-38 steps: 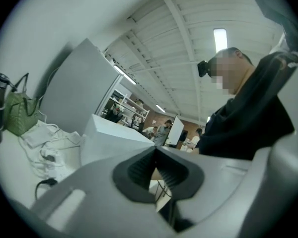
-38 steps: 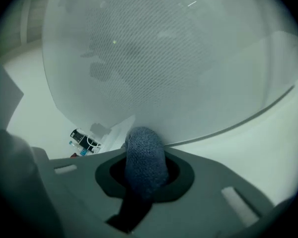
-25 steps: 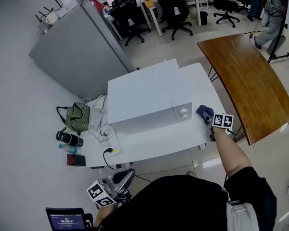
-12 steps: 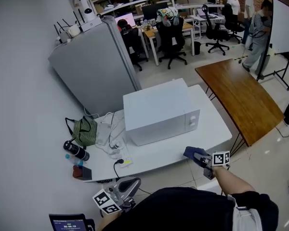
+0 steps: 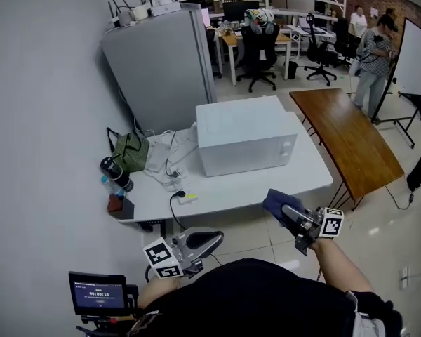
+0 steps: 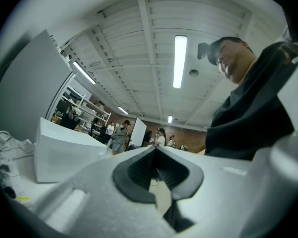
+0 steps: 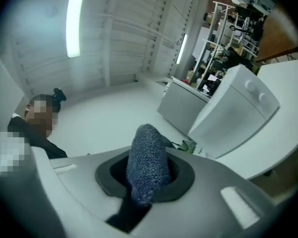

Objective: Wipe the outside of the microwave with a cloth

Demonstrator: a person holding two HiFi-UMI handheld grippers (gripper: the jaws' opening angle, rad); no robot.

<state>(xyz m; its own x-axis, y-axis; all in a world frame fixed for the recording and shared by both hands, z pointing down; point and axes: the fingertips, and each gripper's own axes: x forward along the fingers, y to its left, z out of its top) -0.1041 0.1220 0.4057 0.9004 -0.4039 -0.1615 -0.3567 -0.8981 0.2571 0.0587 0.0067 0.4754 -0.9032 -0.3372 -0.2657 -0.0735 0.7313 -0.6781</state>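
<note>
Right gripper (image 5: 286, 211) is clamped hard on the dark blue nubby cloth (image 5: 276, 201), and its own view makes it plain: the cloth (image 7: 147, 158) stands up as a rolled wad squeezed between the two jaws, its top poking out past the fingertips, its lower end pinched down in the black pads. In the head view that cloth hangs in the air off the near edge of the white table (image 5: 266, 188), over the pale tiled floor (image 5: 379, 237), well apart from the white boxy microwave (image 5: 245, 135), touching none of it. The microwave sits square on the table, its knob panel at its right end, knobs facing the person. Left gripper (image 5: 212, 239) is down low by the person's body, jaws pressed together with nothing caught between them; its view looks up at the ceiling lights with the microwave (image 6: 64, 150) off to the left. On the table's left end lie a green bag (image 5: 131, 151), a tangle of white cables (image 5: 170, 161) and a black bottle (image 5: 116, 174). A brown wooden table (image 5: 351, 142) stands to the right.
</note>
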